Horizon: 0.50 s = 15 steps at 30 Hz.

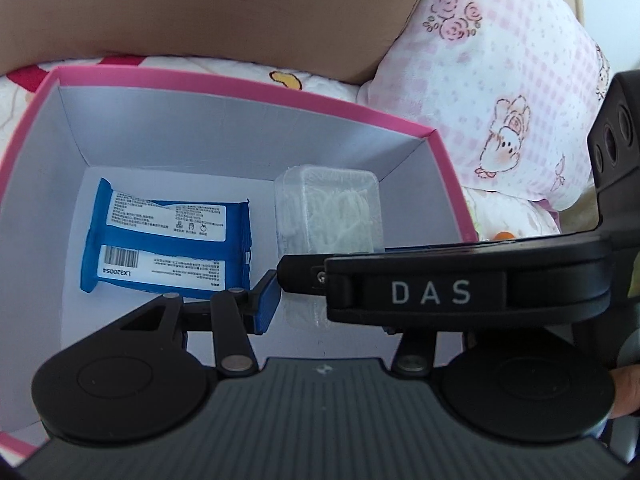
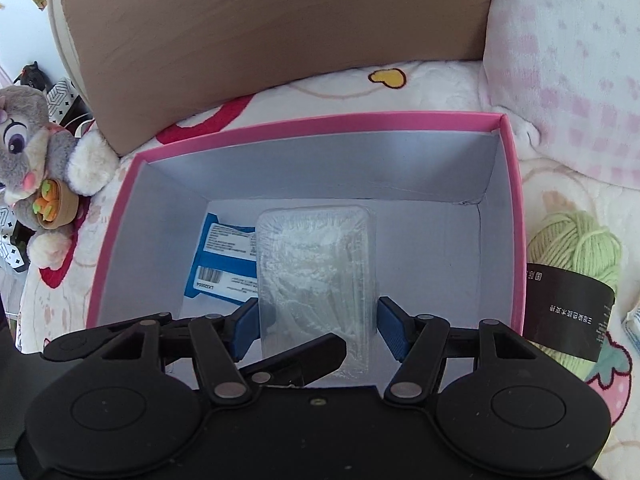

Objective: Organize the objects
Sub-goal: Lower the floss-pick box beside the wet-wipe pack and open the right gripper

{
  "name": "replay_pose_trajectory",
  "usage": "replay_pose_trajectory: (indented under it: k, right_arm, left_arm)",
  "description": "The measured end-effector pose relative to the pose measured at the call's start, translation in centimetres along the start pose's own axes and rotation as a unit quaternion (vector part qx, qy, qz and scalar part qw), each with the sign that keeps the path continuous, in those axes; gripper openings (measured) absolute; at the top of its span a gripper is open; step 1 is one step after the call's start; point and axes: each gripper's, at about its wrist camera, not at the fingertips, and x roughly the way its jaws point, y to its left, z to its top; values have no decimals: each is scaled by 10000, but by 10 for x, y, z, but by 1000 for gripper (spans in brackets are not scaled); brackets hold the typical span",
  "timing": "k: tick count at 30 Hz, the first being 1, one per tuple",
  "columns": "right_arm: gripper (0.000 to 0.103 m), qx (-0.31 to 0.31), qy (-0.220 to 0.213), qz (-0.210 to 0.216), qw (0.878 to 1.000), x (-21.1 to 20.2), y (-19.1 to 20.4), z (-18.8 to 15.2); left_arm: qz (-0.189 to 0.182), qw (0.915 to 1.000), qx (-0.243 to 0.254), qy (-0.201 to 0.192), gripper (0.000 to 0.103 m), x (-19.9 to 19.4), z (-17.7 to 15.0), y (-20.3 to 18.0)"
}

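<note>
Inside pink box [image 2: 514, 216]: wipes pack [image 1: 168, 236] placed | right gripper [image 2: 316, 326] clamps clear floss-pick case [image 2: 316, 264] low over box floor | left gripper [image 1: 320, 300] half-open, grip unclear | green yarn [image 2: 576, 248] left outside, I judge.

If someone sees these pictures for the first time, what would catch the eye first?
Probably the pink-rimmed box in the middle, standing open on a patterned bed cover. Inside it, the right gripper grips a clear plastic case of white picks between its blue pads, and a blue packet lies flat on the bottom to the left of the case. Outside the box, a grey plush toy sits at the left and green yarn at the right.
</note>
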Motion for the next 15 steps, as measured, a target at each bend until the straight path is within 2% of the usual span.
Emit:
replay_pose_trajectory:
  k: [5,11,15]
  right_arm:
    - [69,-279,-186,-55,9994,3,4,-8]
    - [68,-182,-195,66,9996,12,0,-8]
    - [68,140,-142,90,9998,20,-5,-8]
  left_arm:
    - [19,9998,99,142,48,7,-3,1]
    - [105,9997,107,188,47,12,-3,7]
    - [11,9995,-82,299,46,18,-1,16]
